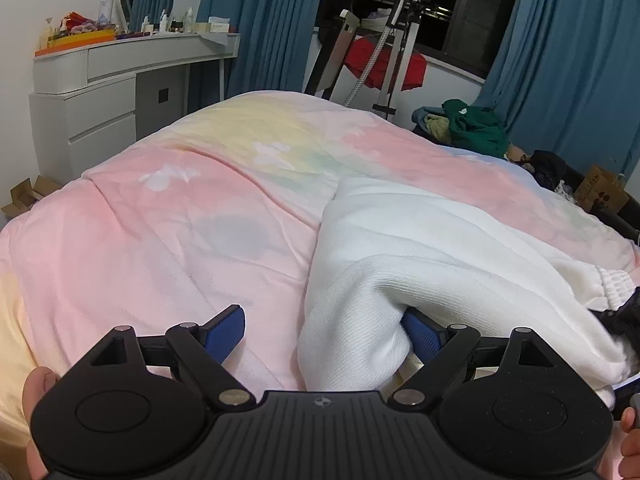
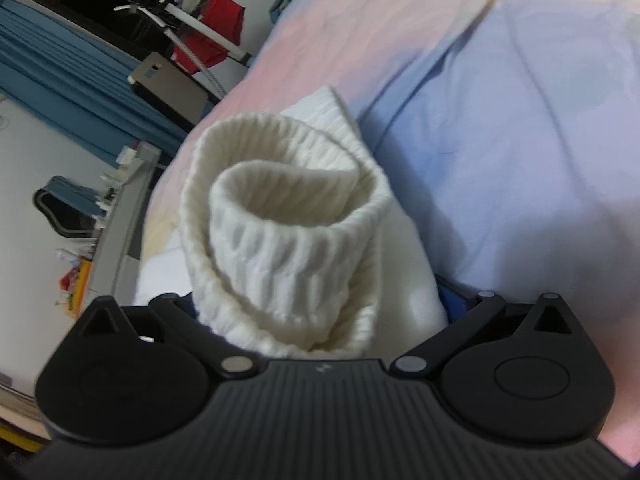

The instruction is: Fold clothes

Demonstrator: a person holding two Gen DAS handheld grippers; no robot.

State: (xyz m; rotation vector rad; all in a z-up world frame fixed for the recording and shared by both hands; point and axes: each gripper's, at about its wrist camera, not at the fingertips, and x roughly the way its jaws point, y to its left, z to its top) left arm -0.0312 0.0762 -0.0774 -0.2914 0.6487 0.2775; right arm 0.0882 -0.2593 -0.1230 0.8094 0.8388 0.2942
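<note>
Claws fill the near edge of both views. Left claw stands wide, nothing pinched: its left pad is bare over the quilt, its right pad is tucked under a fold of the sweater, cloth touching it but not squeezed. Right claw is spread wide too, with a ribbed cuff bunched between its arms; its pads are mostly hidden behind cloth, so no pinch shows and I read it as loose. That view is blurred.

Quilt is pastel pink, yellow and blue, and covers the bed. Sweater lies on the right half of it, near side, well short of the far clothes pile. White, thick knit, soft, crumpled in heavy rolls, not flat. Cuff is cream ribbed, curled into an open tube, standing up from the sleeve.

Risks, as I judge them:
- right claw lifting away with the cuff snagged on an arm, dragging the sleeve out of line
- left pad under the fold pulling it open when it backs off
- bulky knit springing open, fold not staying
- soft quilt bunching under the sweater, creases uneven
</note>
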